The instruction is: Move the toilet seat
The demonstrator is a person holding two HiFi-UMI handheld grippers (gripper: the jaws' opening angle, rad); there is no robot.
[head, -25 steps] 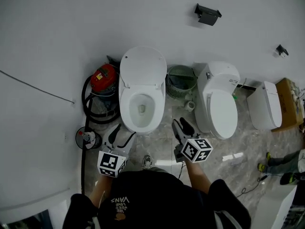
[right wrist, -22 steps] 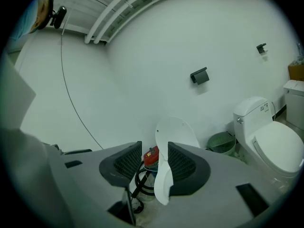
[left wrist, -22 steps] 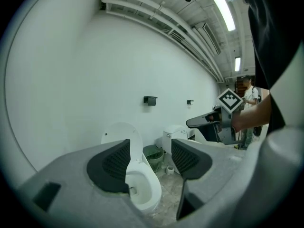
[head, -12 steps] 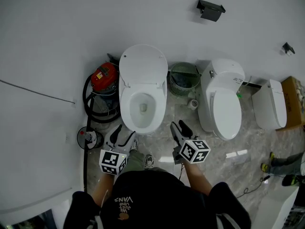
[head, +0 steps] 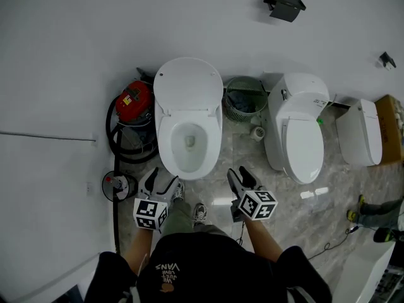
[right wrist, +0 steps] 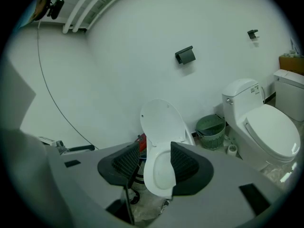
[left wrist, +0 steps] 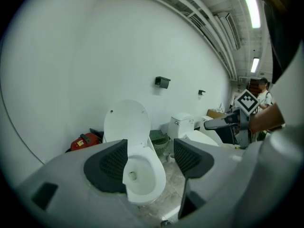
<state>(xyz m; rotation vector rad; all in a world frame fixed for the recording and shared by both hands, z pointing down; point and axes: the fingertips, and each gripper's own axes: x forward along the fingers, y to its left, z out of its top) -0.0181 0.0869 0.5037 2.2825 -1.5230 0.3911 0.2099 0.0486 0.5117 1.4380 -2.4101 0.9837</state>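
While the toilet seat (head: 188, 84) stands raised, leaning back toward the white wall (head: 95, 43), the bowl (head: 165, 150) below it lies uncovered. Both grippers are positioned just short of the bowl's front edge, apart from it. The left gripper (head: 165, 175) sits near the front-left of the bowl. Its jaws have just been opening, and they are released with nothing between them. The right gripper (head: 238, 172) sits off the front-right. Its jaws have likewise just been opening and grasp nothing. A red vacuum cleaner (head: 136, 101) stands just beside the bowl on the left. A green basket (head: 242, 103) stands between it and a second toilet (head: 302, 137), whose lid is down.
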